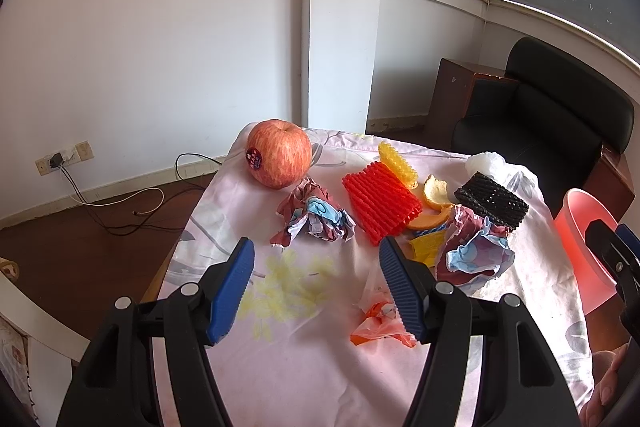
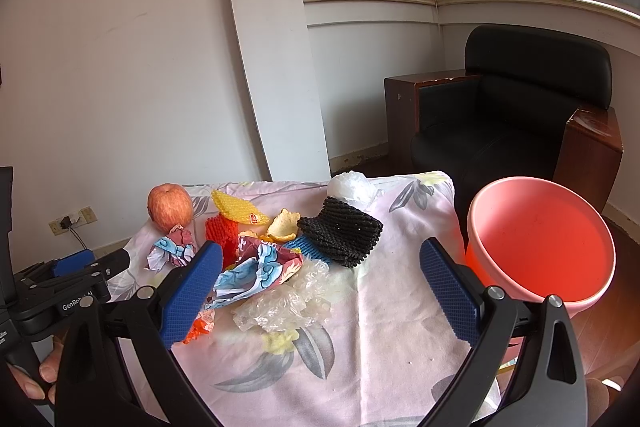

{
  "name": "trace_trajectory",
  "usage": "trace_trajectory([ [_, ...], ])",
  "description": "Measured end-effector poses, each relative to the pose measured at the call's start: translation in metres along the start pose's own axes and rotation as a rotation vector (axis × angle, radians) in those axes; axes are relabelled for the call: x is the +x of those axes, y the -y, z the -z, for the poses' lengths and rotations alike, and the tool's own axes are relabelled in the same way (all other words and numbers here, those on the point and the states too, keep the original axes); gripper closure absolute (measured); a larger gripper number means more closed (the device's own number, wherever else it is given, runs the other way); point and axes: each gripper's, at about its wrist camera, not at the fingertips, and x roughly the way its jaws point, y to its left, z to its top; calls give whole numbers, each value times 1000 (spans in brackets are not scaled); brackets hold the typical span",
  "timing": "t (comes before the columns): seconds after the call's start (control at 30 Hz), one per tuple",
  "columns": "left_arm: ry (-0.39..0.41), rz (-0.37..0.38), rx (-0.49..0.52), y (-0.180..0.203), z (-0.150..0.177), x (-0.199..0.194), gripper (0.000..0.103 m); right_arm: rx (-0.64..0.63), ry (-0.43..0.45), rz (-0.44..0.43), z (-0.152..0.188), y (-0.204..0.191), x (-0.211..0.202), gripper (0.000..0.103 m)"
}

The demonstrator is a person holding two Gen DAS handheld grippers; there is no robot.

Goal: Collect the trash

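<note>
Trash lies on a floral pink tablecloth (image 1: 320, 367): two crumpled printed wrappers (image 1: 316, 217) (image 1: 474, 247), a red foam net (image 1: 382, 205), a yellow foam net (image 1: 398, 163), orange peel (image 1: 434, 193), a black foam net (image 1: 490, 201), a small orange wrapper (image 1: 382, 325), and clear plastic film (image 2: 288, 301). A pink bin (image 2: 544, 247) stands off the table's right edge. My left gripper (image 1: 316, 259) is open and empty above the cloth, short of the wrappers. My right gripper (image 2: 320, 263) is open and empty, over the near trash.
A red apple (image 1: 280, 153) sits at the table's far left corner. A white plastic wad (image 2: 352, 187) lies at the far edge. A black armchair (image 2: 512, 115) stands behind the bin. Cables (image 1: 120, 203) lie on the floor at left.
</note>
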Motion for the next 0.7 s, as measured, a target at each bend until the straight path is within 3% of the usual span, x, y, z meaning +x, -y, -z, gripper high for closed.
trace_trajectory([
  [0.7, -29, 23, 3, -2, 8, 14, 39, 23, -27, -3, 4, 4, 8, 4],
])
